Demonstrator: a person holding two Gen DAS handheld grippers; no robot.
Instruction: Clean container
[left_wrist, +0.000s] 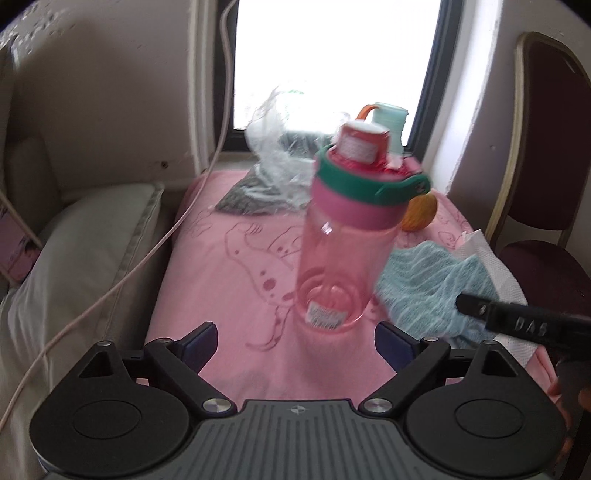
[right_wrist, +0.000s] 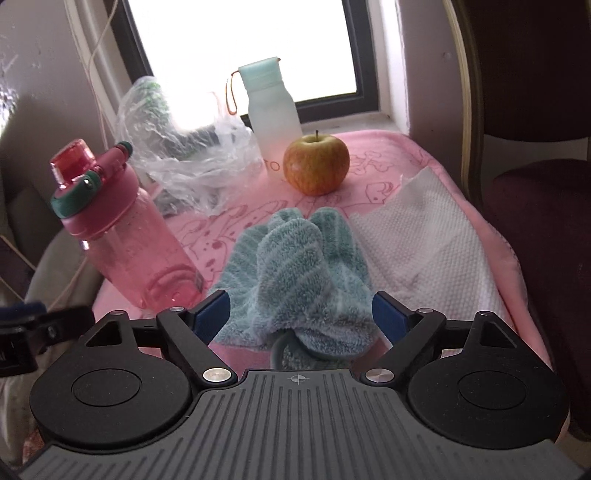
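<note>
Right wrist — hand-held gripper (right_wrist: 299, 314) wide, empty

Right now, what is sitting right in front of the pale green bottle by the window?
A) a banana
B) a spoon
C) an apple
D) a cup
C: in the right wrist view a red and yellow apple with its stem up stands on the pink cloth, just in front of the pale green bottle.
</note>
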